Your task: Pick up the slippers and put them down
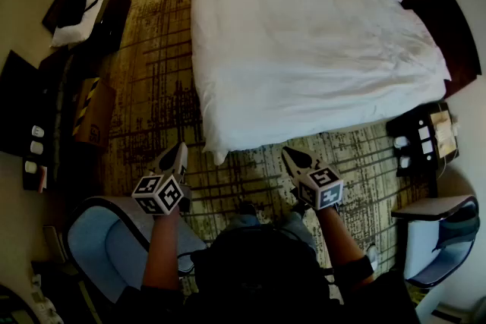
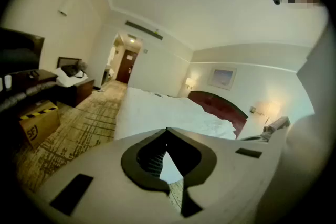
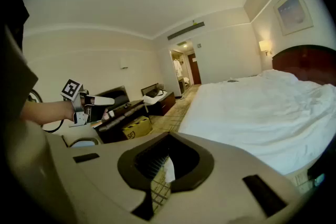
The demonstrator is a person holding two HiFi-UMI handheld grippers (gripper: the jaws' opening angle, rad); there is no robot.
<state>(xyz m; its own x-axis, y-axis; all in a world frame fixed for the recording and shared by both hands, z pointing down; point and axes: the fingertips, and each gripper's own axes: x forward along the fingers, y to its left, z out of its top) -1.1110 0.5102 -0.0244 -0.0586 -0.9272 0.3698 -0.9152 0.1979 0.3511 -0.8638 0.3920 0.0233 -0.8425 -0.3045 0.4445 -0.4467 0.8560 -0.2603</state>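
I cannot make out any slippers for certain in these views. In the head view my left gripper (image 1: 180, 150) and right gripper (image 1: 289, 155) are held side by side above the patterned carpet (image 1: 156, 80), at the foot of the bed, pointing forward and slightly down. Both are shut with nothing between the jaws. The left gripper view looks over its closed jaws (image 2: 167, 130) toward the white bed (image 2: 163, 110). The right gripper view looks over its closed jaws (image 3: 169, 135) along the bed's side, and the left gripper (image 3: 102, 100) shows at its left.
A large white bed (image 1: 304, 34) fills the middle and right. A cardboard box (image 1: 93, 111) and a dark desk (image 1: 26, 114) line the left wall. A blue armchair (image 1: 99, 243) is at my left, another chair (image 1: 440, 235) at my right, and a dark nightstand (image 1: 424, 134) beside the bed.
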